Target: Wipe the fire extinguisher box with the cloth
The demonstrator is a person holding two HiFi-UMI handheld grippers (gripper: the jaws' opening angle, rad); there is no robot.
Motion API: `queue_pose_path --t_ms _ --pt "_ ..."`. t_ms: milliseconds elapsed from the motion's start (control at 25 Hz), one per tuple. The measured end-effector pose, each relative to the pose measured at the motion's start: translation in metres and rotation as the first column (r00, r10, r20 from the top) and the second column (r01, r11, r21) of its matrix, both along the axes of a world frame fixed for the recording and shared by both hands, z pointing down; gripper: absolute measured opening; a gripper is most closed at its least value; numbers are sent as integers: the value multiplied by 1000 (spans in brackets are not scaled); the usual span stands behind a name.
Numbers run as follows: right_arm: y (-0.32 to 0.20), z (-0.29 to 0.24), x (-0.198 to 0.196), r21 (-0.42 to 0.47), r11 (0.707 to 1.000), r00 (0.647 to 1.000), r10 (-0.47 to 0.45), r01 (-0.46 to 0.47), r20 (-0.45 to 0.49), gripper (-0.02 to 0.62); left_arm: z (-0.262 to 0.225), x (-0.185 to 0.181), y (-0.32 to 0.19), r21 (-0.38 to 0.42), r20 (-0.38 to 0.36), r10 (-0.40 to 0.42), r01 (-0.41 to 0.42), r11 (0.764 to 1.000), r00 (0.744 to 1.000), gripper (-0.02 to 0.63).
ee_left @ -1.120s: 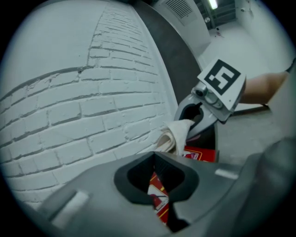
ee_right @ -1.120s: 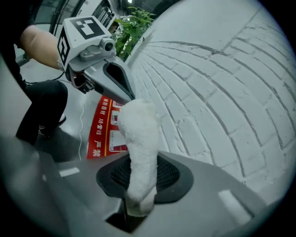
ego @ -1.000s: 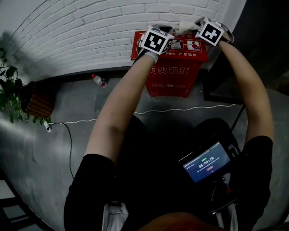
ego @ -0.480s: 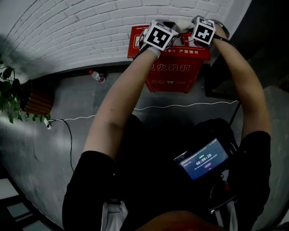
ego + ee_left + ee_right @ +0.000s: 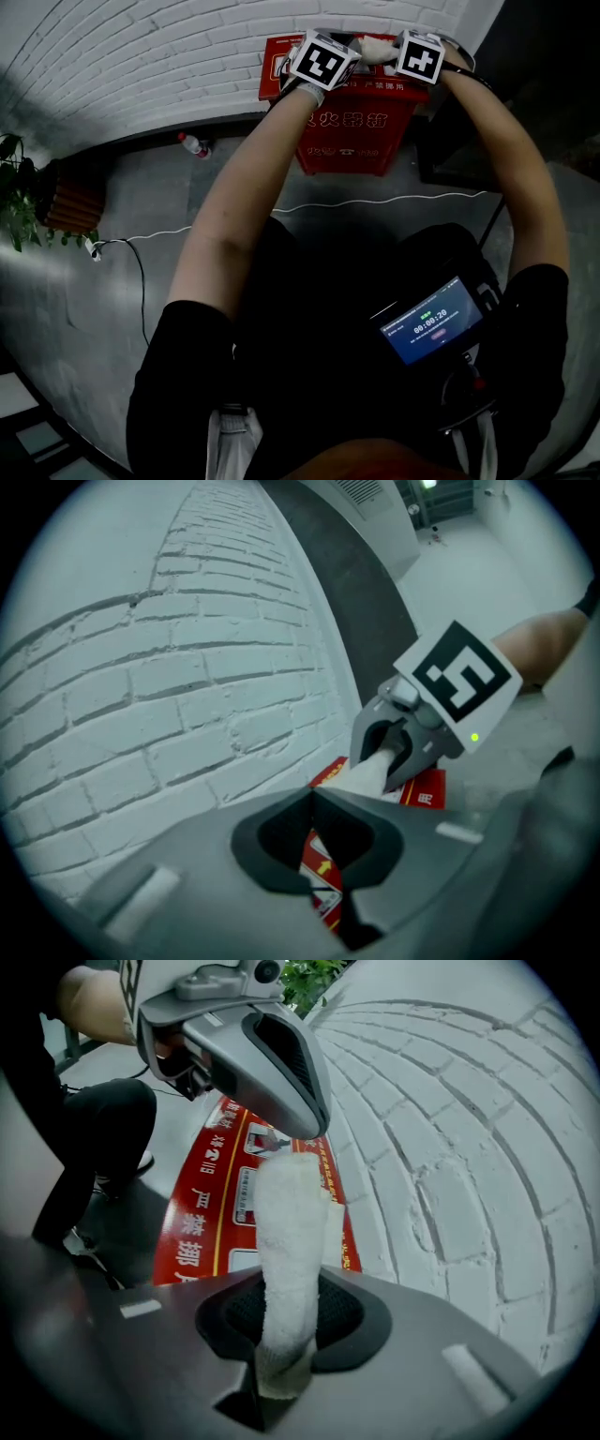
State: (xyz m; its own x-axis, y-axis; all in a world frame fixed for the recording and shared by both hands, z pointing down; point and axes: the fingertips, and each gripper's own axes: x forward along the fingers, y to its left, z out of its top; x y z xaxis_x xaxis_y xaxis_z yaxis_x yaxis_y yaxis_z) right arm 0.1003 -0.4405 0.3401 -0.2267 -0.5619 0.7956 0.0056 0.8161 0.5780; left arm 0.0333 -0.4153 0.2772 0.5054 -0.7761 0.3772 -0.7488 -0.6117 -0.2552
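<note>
Still, right gripper [image 5: 279,1354] clamps cloth [image 5: 291,1232] over fire extinguisher box [image 5: 200,1218]; left gripper [image 5: 313,799] closed.

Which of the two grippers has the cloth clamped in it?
The right gripper: the white cloth is pinched between its jaws. The left gripper has its jaws together, no cloth between them.

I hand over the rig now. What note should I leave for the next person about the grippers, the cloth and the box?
Right gripper: shut on the white cloth.
Left gripper: jaws together at the tips; cloth's far end reaches them, grip unclear.
Red fire extinguisher box: against the brick wall, cloth held over its lid.
Done: wiped area cannot be told. Left: wipe lid and front.
</note>
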Motion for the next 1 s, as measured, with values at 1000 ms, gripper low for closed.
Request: queue_pose_path --t_ms 1000 --pt "186 -47 -26 -30 999 694 -6 40 720 97 -31 -62 133 158 -322 -26 80 984 947 2"
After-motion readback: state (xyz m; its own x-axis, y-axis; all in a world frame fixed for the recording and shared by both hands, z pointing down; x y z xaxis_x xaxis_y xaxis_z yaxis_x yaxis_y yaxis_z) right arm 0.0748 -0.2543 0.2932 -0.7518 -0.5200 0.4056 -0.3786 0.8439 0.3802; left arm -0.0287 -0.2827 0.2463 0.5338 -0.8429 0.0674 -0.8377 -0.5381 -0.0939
